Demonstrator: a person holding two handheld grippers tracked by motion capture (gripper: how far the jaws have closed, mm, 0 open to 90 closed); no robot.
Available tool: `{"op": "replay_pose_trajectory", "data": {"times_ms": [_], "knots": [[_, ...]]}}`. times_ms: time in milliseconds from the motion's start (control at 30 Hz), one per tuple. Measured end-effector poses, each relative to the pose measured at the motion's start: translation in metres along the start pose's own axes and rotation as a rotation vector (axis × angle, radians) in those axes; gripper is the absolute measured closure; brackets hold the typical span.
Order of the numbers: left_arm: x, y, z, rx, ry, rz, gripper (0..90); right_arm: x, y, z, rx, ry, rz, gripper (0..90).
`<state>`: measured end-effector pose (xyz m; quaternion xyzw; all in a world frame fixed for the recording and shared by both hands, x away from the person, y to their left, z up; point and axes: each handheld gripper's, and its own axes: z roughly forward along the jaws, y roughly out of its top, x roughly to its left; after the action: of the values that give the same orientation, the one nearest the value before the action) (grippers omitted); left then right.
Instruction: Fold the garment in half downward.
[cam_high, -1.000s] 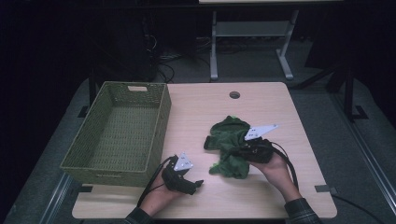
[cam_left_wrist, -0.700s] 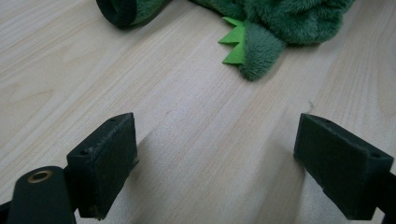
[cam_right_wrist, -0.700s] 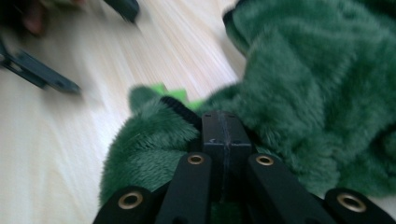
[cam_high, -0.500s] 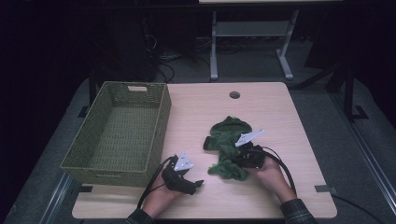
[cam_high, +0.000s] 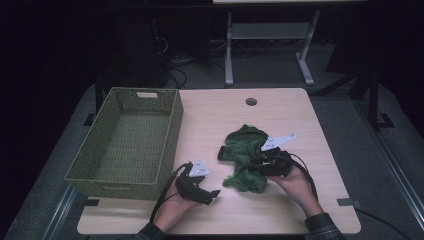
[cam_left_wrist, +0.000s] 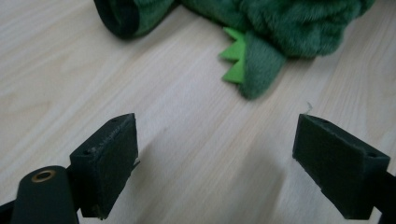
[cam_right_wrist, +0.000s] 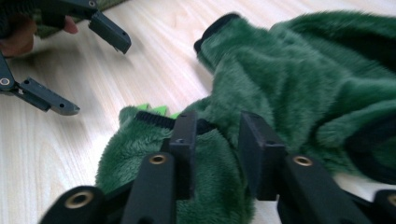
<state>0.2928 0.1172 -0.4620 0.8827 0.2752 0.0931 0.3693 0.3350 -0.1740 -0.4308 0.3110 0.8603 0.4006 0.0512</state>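
Green plush garment, crumpled mid-table right of the woven olive basket, with the right gripper just parting its jaws over a fold, seemingly released; the left gripper idles wide open nearby; regrasp likely follows.
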Motion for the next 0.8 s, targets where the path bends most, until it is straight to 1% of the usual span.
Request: {"op": "replay_pose_trajectory", "data": {"times_ms": [33, 67, 100, 133, 267, 367, 433, 467, 533, 567, 600, 700, 733, 800], "knots": [[0.001, 0.003, 0.000, -0.001, -0.003, 0.006, 13.8, -0.001, 0.000, -0.002, -0.009, 0.004, 0.004, 63.4], [0.002, 0.006, -0.001, -0.003, -0.010, 0.009, 14.2, -0.003, 0.001, -0.003, 0.001, 0.005, 0.014, 60.9], [0.004, 0.010, -0.002, -0.003, -0.009, 0.019, 14.2, -0.004, 0.002, -0.005, 0.009, -0.002, 0.014, 60.1], [0.004, 0.012, -0.002, -0.007, -0.013, 0.013, 14.2, -0.006, 0.003, -0.006, 0.007, -0.013, 0.004, 60.4], [0.011, 0.026, -0.005, -0.030, -0.024, 0.017, 16.6, -0.012, 0.006, -0.014, -0.024, -0.031, 0.007, 61.5], [0.015, 0.037, -0.005, -0.043, -0.031, 0.023, 20.0, -0.019, 0.012, -0.019, -0.029, -0.046, 0.010, 61.3], [0.018, 0.045, -0.004, -0.048, -0.040, 0.027, 22.1, -0.024, 0.015, -0.022, -0.050, -0.045, 0.002, 61.3], [0.020, 0.049, -0.004, -0.050, -0.040, 0.031, 23.4, -0.027, 0.017, -0.022, -0.045, -0.045, 0.008, 61.3], [0.023, 0.057, -0.003, -0.065, -0.053, 0.015, 24.8, -0.031, 0.022, -0.024, -0.040, -0.057, 0.012, 61.3], [0.025, 0.061, -0.003, -0.063, -0.055, 0.025, 27.4, -0.033, 0.022, -0.026, -0.059, -0.064, 0.014, 61.3], [0.027, 0.065, -0.003, -0.068, -0.050, 0.022, 29.6, -0.036, 0.024, -0.027, -0.058, -0.059, 0.021, 61.3], [0.032, 0.077, 0.002, -0.080, -0.046, 0.031, 32.1, -0.044, 0.029, -0.028, -0.061, -0.077, 0.030, 61.3], [0.034, 0.081, 0.004, -0.077, -0.041, 0.036, 32.8, -0.046, 0.030, -0.029, -0.084, -0.079, 0.032, 61.4], [0.039, 0.089, 0.008, -0.083, -0.035, 0.035, 34.2, -0.053, 0.033, -0.028, -0.075, -0.084, 0.044, 61.3]]}}
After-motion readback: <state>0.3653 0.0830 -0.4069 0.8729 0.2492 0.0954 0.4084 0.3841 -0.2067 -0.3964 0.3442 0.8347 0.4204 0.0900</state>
